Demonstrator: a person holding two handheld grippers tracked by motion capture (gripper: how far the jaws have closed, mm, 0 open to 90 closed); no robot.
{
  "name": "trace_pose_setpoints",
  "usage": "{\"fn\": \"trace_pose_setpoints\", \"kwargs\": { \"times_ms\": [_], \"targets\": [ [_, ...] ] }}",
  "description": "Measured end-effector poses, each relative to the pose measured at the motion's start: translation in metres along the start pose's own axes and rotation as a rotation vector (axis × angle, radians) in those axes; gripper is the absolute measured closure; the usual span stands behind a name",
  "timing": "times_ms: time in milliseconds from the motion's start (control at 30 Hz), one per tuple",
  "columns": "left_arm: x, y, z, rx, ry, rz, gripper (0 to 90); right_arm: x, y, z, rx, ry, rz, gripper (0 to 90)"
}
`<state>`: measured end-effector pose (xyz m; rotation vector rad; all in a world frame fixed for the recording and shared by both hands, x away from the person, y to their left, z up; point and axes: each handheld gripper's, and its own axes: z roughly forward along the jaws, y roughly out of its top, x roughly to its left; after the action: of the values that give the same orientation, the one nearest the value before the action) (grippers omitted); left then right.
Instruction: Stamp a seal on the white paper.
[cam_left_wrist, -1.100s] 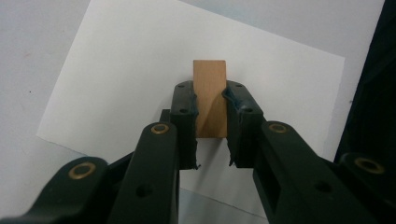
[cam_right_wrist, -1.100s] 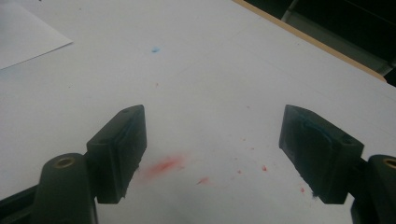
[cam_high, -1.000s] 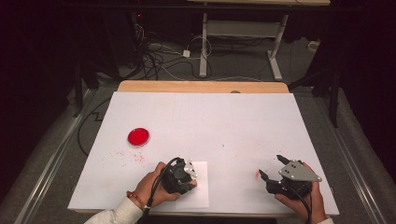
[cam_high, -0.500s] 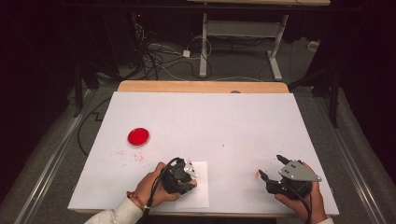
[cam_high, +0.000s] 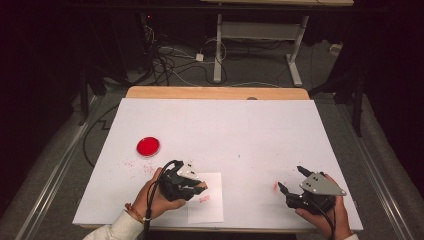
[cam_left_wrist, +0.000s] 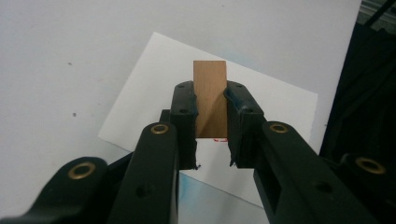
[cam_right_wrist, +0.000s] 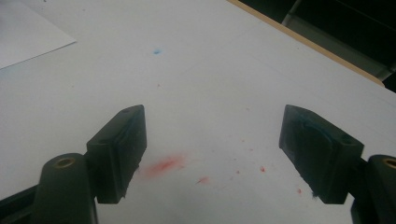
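Observation:
My left gripper (cam_high: 196, 184) is shut on a small flat wooden block (cam_left_wrist: 211, 95), which stands up between the jaws. It hovers over a white sheet of paper (cam_high: 206, 210) at the table's front edge. A red printed mark (cam_high: 204, 198) lies on the sheet just right of the block, and a bit of red (cam_left_wrist: 220, 139) shows under the block's lower end. A round red dish (cam_high: 148, 146) sits to the left on the white table. My right gripper (cam_high: 290, 177) rests at the front right, open and holding nothing, its jaws wide apart (cam_right_wrist: 212, 135).
Red smears and specks (cam_right_wrist: 163, 165) stain the white table cover (cam_high: 220, 135) near the right gripper and beside the dish. A wooden table edge (cam_high: 215, 92) runs along the back. Cables and table legs lie on the floor beyond.
The left gripper has shifted slightly left with the block, and the red mark on the paper shows beside it. The right gripper has not moved.

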<state>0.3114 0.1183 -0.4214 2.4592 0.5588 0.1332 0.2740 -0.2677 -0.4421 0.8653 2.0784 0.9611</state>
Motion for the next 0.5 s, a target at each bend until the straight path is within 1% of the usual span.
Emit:
{"fn": "trace_pose_setpoints", "kwargs": {
  "times_ms": [200, 267, 400, 500],
  "targets": [
    [0.008, -0.006, -0.009, -0.034, 0.023, -0.033, 73.4, 0.000, 0.000, 0.000, -0.001, 0.001, 0.000, 23.9],
    [0.010, -0.008, -0.011, -0.032, 0.030, -0.032, 73.4, 0.000, 0.000, 0.000, -0.002, 0.001, -0.002, 23.9],
    [0.015, -0.011, -0.015, -0.047, 0.048, -0.048, 73.4, 0.000, 0.001, 0.000, 0.000, 0.000, -0.003, 23.9],
    [0.017, -0.012, -0.017, -0.056, 0.048, -0.052, 73.4, -0.001, 0.001, 0.000, -0.004, -0.005, -0.002, 23.9]
  ]
}}
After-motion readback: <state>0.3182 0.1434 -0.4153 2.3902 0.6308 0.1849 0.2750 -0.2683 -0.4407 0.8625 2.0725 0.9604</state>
